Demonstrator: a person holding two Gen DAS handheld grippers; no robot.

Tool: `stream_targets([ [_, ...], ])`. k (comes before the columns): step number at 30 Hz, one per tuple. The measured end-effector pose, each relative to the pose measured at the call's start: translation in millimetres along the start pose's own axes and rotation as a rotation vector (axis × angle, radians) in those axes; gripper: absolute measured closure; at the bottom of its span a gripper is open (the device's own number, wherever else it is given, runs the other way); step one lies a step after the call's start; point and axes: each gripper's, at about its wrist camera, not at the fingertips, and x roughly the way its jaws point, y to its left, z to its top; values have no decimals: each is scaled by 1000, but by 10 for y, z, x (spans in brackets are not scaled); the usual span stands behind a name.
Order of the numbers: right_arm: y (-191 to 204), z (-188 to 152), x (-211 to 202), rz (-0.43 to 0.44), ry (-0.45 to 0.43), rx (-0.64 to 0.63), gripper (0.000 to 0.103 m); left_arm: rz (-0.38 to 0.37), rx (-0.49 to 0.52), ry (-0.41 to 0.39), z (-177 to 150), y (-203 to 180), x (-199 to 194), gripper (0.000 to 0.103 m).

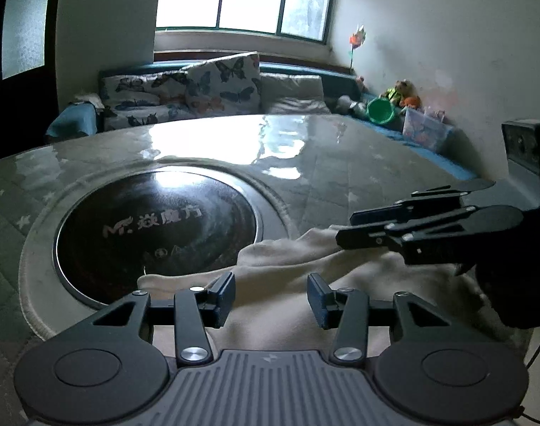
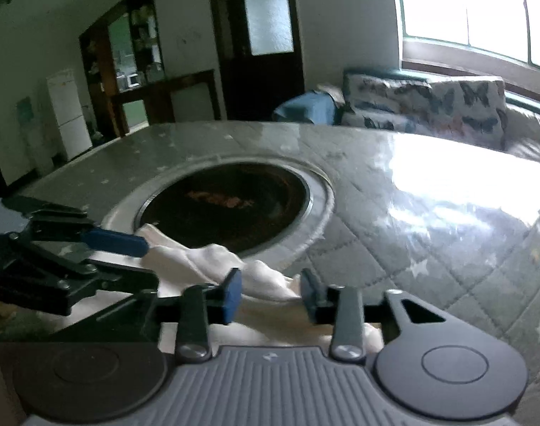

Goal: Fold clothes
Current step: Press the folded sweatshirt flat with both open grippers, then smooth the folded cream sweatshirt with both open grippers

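Note:
A cream garment [image 1: 287, 266] lies crumpled on the table's near side, its far edge lapping onto the rim of the round dark plate. My left gripper [image 1: 271, 294] hovers over the cloth with its jaws apart, and the pads press on nothing. In the right wrist view the same garment [image 2: 206, 262] bunches up just ahead of my right gripper [image 2: 271, 289], also open, with a fold lying low between its fingers. Each gripper shows in the other's view: the right gripper [image 1: 348, 229] over the cloth's right part, the left gripper [image 2: 147, 262] at its left end.
The table [image 1: 358, 177] has a grey quilted star-print cover under a glossy sheet, with a round dark hotplate [image 1: 156, 223] set in the middle. Behind stand a sofa with butterfly cushions [image 1: 220, 85], a green bucket [image 1: 380, 110] among toys, a dark door [image 2: 263, 35] and a white fridge [image 2: 67, 113].

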Motion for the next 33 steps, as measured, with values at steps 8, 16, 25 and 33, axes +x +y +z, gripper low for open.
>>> stream_targets([
  [8,79,-163,36,2,40,0,60,32,24,35,-138,-27,63,42],
  [16,177,-221,-265,18,-24,-12,55,60,36,21,-209,-47,33,31],
  [25,217,-429,-407,-2,-37,-21,53,82,44,0,-224,-91,-14,26],
  [33,321,-510,-482,-9,-75,-51,48,86,64,-52,-279,-217,-219,16],
])
